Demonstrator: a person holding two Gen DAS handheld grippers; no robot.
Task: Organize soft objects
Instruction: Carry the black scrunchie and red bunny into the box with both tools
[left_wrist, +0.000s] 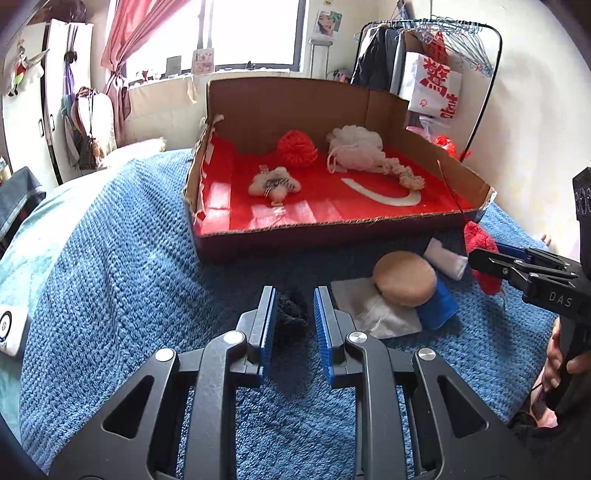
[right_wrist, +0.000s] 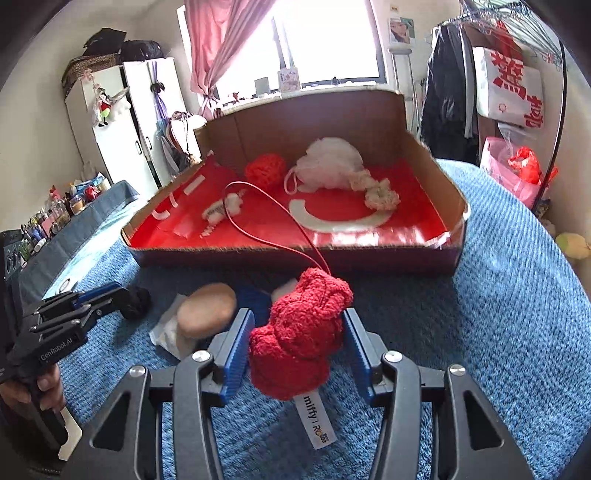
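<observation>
A cardboard box (left_wrist: 388, 227) with a red lining sits on the blue blanket and holds a red knit ball (left_wrist: 296, 148), a white bath pouf (left_wrist: 355, 146), a small white plush (left_wrist: 274, 183) and a cream scrunchie (left_wrist: 406, 176). My right gripper (right_wrist: 299, 345) is shut on a red fuzzy plush (right_wrist: 301, 334) with a red cord and a "miffy" tag, in front of the box; it also shows in the left wrist view (left_wrist: 480, 258). My left gripper (left_wrist: 294, 314) is around a black fuzzy item (left_wrist: 291, 314), jaws close on it; the right wrist view (right_wrist: 135, 301) shows it gripped.
A tan round sponge (left_wrist: 404, 277), a blue item (left_wrist: 439, 306), a white pouch (left_wrist: 376, 310) and a white roll (left_wrist: 445, 257) lie on the blanket (left_wrist: 110, 277) before the box. A clothes rack (left_wrist: 480, 55) stands at the right, a wardrobe (left_wrist: 55, 92) at the left.
</observation>
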